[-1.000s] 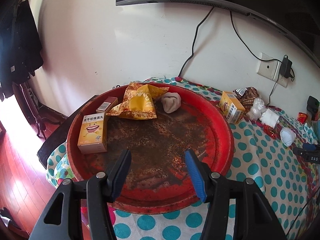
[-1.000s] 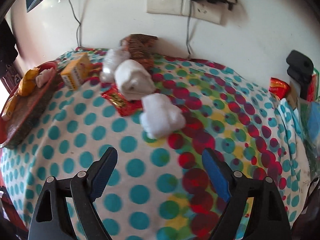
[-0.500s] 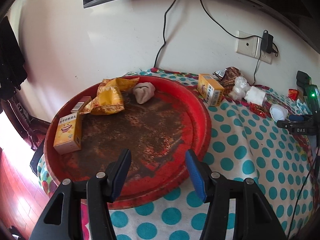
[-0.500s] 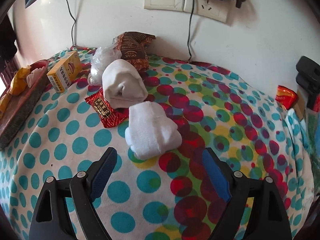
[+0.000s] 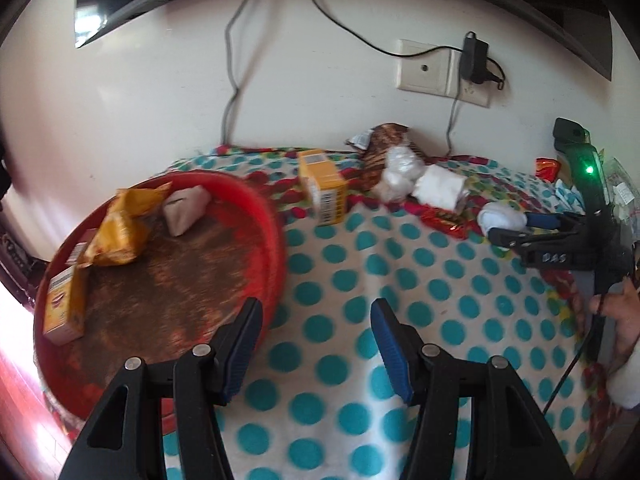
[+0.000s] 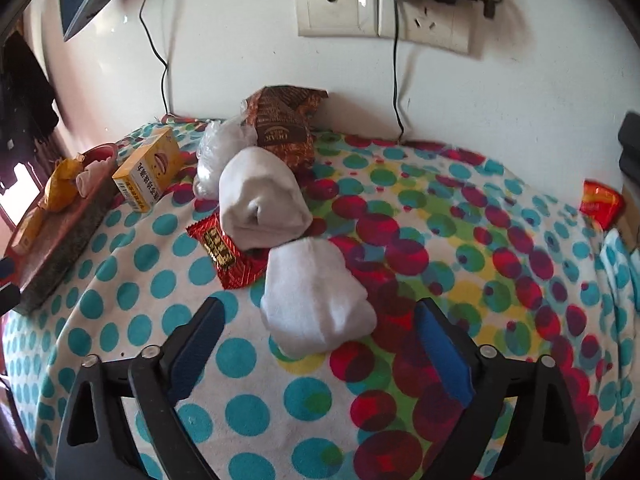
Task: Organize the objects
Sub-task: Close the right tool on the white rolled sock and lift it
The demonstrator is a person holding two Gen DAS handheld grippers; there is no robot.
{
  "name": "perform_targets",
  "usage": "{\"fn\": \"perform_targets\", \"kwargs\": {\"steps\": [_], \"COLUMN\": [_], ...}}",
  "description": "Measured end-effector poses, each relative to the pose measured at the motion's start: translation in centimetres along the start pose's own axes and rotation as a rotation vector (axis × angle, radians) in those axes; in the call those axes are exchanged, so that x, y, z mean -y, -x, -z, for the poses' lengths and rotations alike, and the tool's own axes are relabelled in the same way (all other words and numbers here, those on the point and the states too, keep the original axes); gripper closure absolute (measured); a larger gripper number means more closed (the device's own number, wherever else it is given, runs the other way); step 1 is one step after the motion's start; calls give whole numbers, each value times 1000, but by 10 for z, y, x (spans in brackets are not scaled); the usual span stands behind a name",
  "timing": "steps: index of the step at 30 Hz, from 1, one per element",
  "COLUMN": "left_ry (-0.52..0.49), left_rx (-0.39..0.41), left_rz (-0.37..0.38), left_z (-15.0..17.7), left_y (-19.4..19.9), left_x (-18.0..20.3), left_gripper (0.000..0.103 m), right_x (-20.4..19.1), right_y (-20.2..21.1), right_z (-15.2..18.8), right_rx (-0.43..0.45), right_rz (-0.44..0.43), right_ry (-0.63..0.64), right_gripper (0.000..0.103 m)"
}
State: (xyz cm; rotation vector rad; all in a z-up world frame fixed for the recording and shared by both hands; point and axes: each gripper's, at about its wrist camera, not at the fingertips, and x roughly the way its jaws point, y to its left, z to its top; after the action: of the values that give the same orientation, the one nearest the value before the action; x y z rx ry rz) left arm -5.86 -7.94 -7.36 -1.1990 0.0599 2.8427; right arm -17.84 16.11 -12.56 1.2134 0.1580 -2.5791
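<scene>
- The left gripper (image 5: 316,326) hangs over the dotted cloth (image 5: 440,320) just right of the red tray (image 5: 276,236); its fingers stand apart with nothing between them.
- The right gripper (image 6: 320,330) points down at the near sock roll (image 6: 316,300), well right of the tray (image 6: 60,236); its fingers are spread wide, and the roll lies just ahead of the tips, untouched by the pads.
- The left view shows the right gripper (image 5: 516,230) from the side, next to that same roll (image 5: 502,218), with a hand (image 5: 628,320) on its grip.
- On the tray: a yellow bag (image 5: 120,224), a grey pouch (image 5: 186,208) beside it, and an orange box (image 5: 66,306) at the left rim.
- Just right of the tray's far edge, an upright yellow box (image 6: 148,172) stands on the cloth.
- Farther right of the tray, a second sock roll (image 6: 262,196) rests partly on a red packet (image 6: 228,252); the near roll touches both.
- Behind those rolls, a clear plastic bundle (image 6: 222,148) and a brown packet (image 6: 282,128) sit by the wall.
- Far right of the tray, another red packet (image 6: 600,202) lies at the cloth's edge.
- A wall socket (image 6: 380,4) with plugs is above the cloth.
</scene>
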Motion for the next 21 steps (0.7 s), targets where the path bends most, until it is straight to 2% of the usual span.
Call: {"fn": "perform_targets", "kwargs": {"steps": [2, 4, 7, 10, 13, 18, 21], "left_ry": [-20, -41, -44, -17, 51, 202, 237], "left_rx": [-7, -27, -63, -105, -141, -202, -228], "left_rz": [20, 33, 71, 110, 133, 213, 203], "left_z": [-8, -17, -28, -38, -49, -68, -78], "left_y": [-7, -17, -31, -45, -62, -91, -107], "left_x": [17, 34, 57, 72, 84, 104, 117], "left_gripper": [45, 45, 45, 45, 45, 45, 45], "right_x": [-2, -4, -5, 6, 21, 51, 52], "right_y": [-7, -15, -9, 6, 16, 29, 29], "right_z": [-1, 1, 4, 8, 16, 26, 25], "right_rx": [-25, -53, -22, 32, 45, 65, 66], "right_rz": [12, 16, 40, 38, 58, -1, -18], "right_ry": [21, 54, 87, 73, 66, -42, -50], "right_gripper": [37, 45, 54, 54, 54, 54, 52]}}
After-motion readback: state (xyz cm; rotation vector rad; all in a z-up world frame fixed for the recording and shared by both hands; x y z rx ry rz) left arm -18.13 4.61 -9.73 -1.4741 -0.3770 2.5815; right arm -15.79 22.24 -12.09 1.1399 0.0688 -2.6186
